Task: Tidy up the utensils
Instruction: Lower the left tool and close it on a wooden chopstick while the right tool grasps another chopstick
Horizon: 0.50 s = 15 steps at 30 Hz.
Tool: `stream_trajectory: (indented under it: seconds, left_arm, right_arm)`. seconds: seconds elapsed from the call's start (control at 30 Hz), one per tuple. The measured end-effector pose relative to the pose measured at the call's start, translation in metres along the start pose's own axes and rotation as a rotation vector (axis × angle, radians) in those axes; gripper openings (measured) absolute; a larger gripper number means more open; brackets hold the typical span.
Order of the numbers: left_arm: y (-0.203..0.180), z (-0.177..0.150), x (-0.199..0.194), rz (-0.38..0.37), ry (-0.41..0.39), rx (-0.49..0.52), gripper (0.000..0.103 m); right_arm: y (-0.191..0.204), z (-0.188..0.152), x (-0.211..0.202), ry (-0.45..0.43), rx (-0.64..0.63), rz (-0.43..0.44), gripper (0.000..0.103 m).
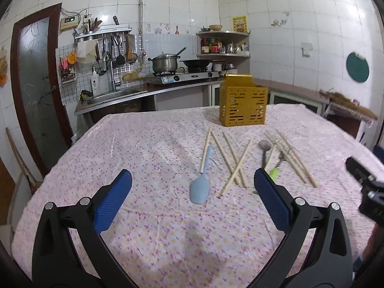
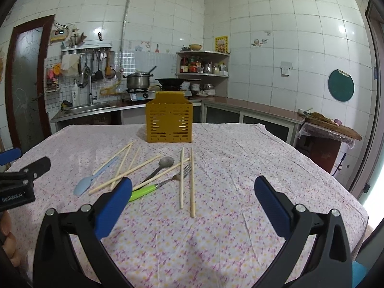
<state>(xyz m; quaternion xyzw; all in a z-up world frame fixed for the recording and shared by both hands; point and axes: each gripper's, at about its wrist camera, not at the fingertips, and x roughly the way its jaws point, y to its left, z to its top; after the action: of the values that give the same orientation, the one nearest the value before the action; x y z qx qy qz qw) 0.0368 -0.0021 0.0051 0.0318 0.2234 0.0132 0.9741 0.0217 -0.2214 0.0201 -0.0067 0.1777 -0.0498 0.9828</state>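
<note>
A yellow slotted utensil holder (image 1: pixel 243 102) (image 2: pixel 169 117) stands upright at the far side of the table. In front of it lie several wooden chopsticks (image 1: pixel 231 160) (image 2: pixel 191 182), a light blue spatula (image 1: pixel 200 188) (image 2: pixel 84 184), a metal spoon (image 1: pixel 264 147) (image 2: pixel 163 164) and a fork with a green handle (image 2: pixel 153 187) (image 1: pixel 273 174). My left gripper (image 1: pixel 192 187) hangs open above the table, just short of the spatula. My right gripper (image 2: pixel 193 192) is open too, with the near ends of two parallel chopsticks lying between its fingers' line.
The table wears a pink floral cloth (image 1: pixel 144 144) (image 2: pixel 240 168). Behind it run a kitchen counter with a sink (image 1: pixel 115 94), a stove with a pot (image 1: pixel 164 63) and a wok, and a corner shelf (image 2: pixel 204 64). A person's hand (image 2: pixel 7 240) shows at the left edge.
</note>
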Motion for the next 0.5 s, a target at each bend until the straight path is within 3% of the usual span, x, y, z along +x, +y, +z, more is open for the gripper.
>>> stream_trajectory:
  seconds: [0.27, 0.37, 0.5]
  left_arm:
    - [0.000, 0.026, 0.040, -0.025, 0.078, 0.028, 0.098]
    - [0.007, 0.039, 0.067, -0.083, 0.142, -0.004, 0.098]
    - [0.012, 0.052, 0.089, -0.079, 0.151, -0.002, 0.098]
  right_arm:
    - [-0.007, 0.019, 0.060, 0.138, -0.007, -0.006, 0.099]
    - [-0.009, 0.028, 0.082, 0.161, -0.022, -0.035, 0.099]
    - [-0.011, 0.040, 0.117, 0.207, -0.054, -0.024, 0.099]
